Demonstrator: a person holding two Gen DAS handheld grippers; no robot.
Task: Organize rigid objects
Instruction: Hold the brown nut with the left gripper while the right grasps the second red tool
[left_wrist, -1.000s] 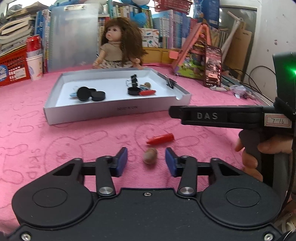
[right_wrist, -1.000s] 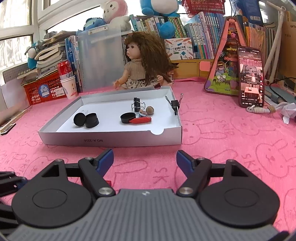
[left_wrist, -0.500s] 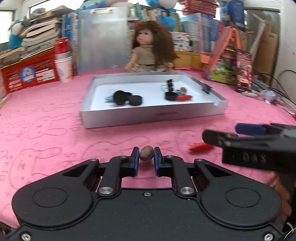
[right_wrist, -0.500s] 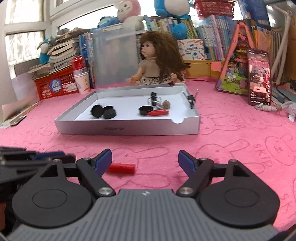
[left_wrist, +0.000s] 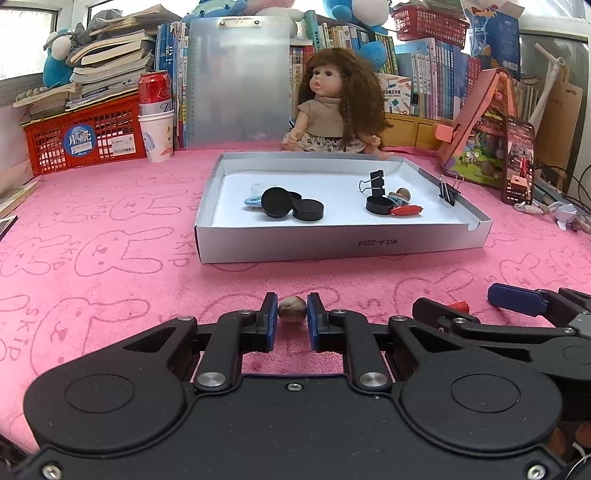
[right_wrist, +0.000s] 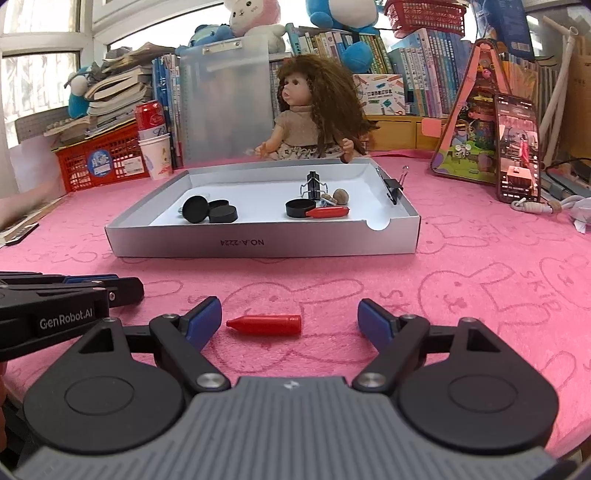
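The small brown nut (left_wrist: 291, 310) sits on the pink cloth worktop (left_wrist: 110, 229), clamped between the blue pads of the left claw (left_wrist: 291, 314). To its right, the red crayon-shaped plastic piece (right_wrist: 264, 324) lies loose on the cloth, between the wide-apart pads of the right claw (right_wrist: 290, 323), which do not touch it. Farther away, the shallow grey cardboard tray (left_wrist: 343, 245) already contains black round caps (left_wrist: 308, 209), black binder clips (left_wrist: 375, 181), another nut and another red piece. I judge that most of the sorting is done; these two near things are left to go in.
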